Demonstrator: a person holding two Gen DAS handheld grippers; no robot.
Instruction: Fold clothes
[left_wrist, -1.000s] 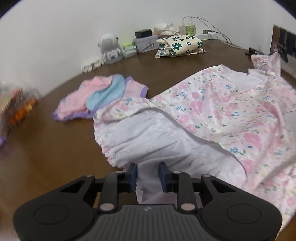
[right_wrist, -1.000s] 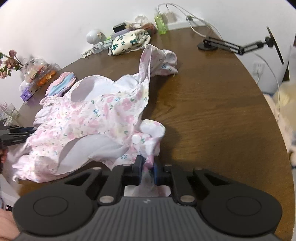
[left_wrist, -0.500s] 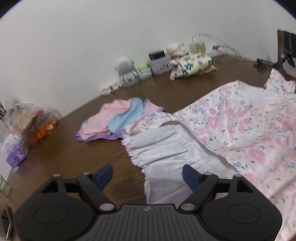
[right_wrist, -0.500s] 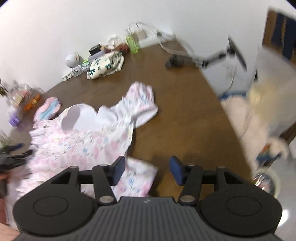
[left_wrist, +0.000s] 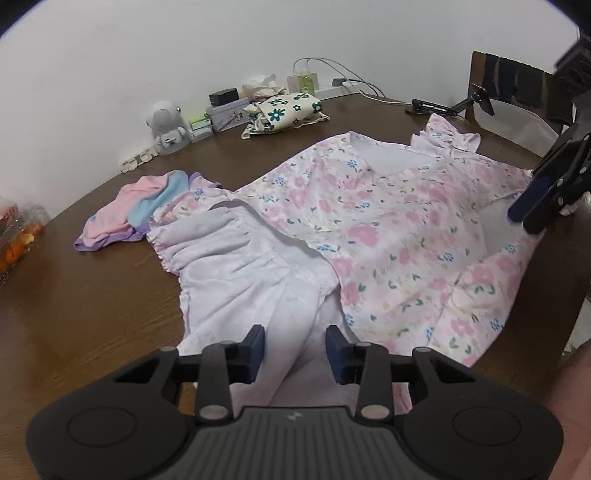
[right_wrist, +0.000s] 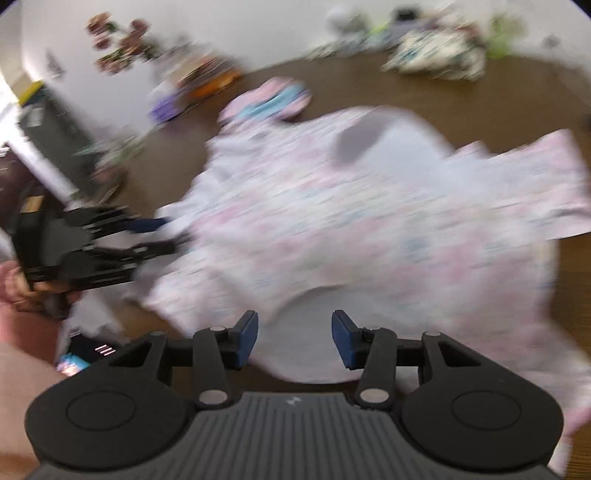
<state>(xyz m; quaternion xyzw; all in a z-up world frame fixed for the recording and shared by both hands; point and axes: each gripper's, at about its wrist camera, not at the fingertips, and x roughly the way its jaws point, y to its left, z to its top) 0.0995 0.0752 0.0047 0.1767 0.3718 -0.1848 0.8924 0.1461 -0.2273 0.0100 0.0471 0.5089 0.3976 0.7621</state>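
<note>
The left gripper (left_wrist: 295, 347) has its jaws closing with a raised fold of white lining between the pads, which do not yet press on it. The right gripper (right_wrist: 294, 336) is closing too, its jaws parted over the hem with pale cloth under the gap; that view is blurred. The floral dress (left_wrist: 388, 221) lies spread across the brown surface (left_wrist: 92, 302), lining turned up at its near edge. Beside its far left corner sits a pink and blue garment (left_wrist: 140, 206), with a folded flower-print cloth (left_wrist: 288, 110) near the wall.
</note>
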